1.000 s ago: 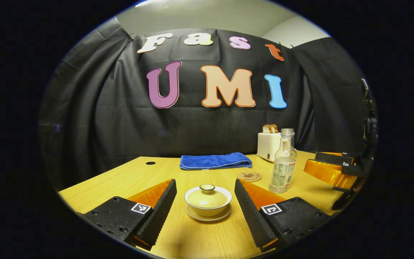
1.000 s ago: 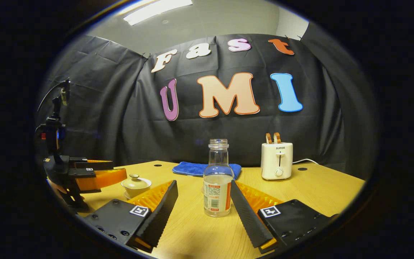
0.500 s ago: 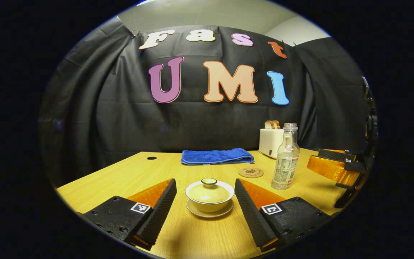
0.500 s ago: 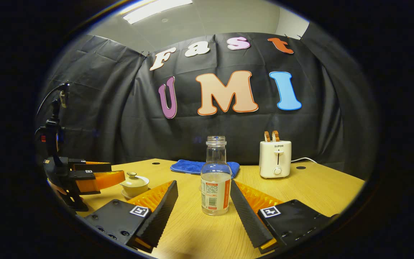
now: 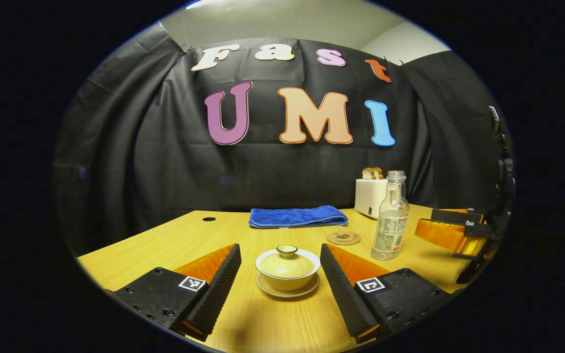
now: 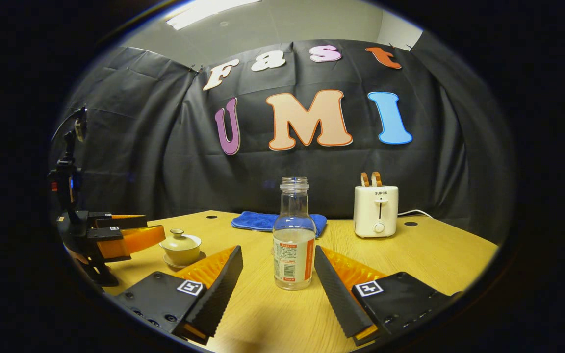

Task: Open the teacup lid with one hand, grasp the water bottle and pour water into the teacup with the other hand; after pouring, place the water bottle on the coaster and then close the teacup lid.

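A cream teacup [image 5: 287, 272] with its lid [image 5: 287, 260] on stands on a saucer, between and just beyond my left gripper's [image 5: 280, 260] open fingers, untouched. To its right stand an uncapped clear water bottle [image 5: 390, 223] and a round coaster [image 5: 343, 238]. In the right gripper view the water bottle [image 6: 293, 240], part full, stands upright between the open fingers of my right gripper [image 6: 277, 262], with gaps on both sides. The teacup [image 6: 181, 246] sits at the left, beside the left gripper [image 6: 115, 234]. The right gripper [image 5: 454, 229] appears at the right edge of the left gripper view.
A folded blue towel [image 5: 297, 216] lies at the back of the wooden table [image 5: 174, 240]. A white toaster [image 6: 375, 211] with bread slices stands at the back right, its cord trailing right. Small round holes mark the tabletop near the back edge.
Both views shifted slightly: the right gripper edged closer around the bottle, and the left gripper stayed framing the teacup with small up-and-down drift. Nothing was grasped.
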### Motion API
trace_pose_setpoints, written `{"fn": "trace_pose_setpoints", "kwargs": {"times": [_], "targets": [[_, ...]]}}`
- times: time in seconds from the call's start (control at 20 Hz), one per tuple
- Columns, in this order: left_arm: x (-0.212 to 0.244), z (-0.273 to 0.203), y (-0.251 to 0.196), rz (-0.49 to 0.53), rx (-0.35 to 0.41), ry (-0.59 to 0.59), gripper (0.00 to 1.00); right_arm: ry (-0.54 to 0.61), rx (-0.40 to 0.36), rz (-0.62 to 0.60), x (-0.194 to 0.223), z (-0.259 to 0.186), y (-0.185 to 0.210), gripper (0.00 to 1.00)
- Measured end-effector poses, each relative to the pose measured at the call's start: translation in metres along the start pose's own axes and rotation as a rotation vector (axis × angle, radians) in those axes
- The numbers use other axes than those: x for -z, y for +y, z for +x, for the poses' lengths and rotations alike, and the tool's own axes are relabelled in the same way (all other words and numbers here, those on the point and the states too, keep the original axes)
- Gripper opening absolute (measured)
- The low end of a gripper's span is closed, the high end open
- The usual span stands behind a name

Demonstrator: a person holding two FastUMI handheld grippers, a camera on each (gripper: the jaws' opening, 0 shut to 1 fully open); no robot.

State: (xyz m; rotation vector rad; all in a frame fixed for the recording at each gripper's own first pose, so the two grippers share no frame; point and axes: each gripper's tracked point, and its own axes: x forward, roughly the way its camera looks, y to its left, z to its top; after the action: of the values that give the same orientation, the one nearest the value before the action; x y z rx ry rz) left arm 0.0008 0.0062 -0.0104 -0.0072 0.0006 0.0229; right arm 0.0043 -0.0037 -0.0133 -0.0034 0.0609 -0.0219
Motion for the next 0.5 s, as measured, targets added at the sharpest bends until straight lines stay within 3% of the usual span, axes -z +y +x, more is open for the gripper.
{"fn": "trace_pose_setpoints", "kwargs": {"times": [0.1,0.15,0.4,0.45,0.5], "targets": [[0.001,0.004,-0.001,0.002,0.008,0.001,0.95,-0.001,0.000,0.000,0.001,0.000,0.000,0.95],[0.000,0.007,0.000,0.002,0.009,0.003,0.95,0.000,0.004,0.001,0.001,0.000,0.000,0.92],[0.007,0.025,-0.001,0.006,0.033,0.040,0.95,0.001,0.007,0.000,0.001,0.003,-0.003,0.92],[0.009,0.029,0.000,0.006,0.034,0.054,0.95,0.002,0.010,0.001,0.002,0.004,-0.004,0.95],[0.012,0.032,0.000,0.006,0.039,0.070,0.95,0.002,0.016,0.000,0.001,0.004,-0.005,0.92]]}}
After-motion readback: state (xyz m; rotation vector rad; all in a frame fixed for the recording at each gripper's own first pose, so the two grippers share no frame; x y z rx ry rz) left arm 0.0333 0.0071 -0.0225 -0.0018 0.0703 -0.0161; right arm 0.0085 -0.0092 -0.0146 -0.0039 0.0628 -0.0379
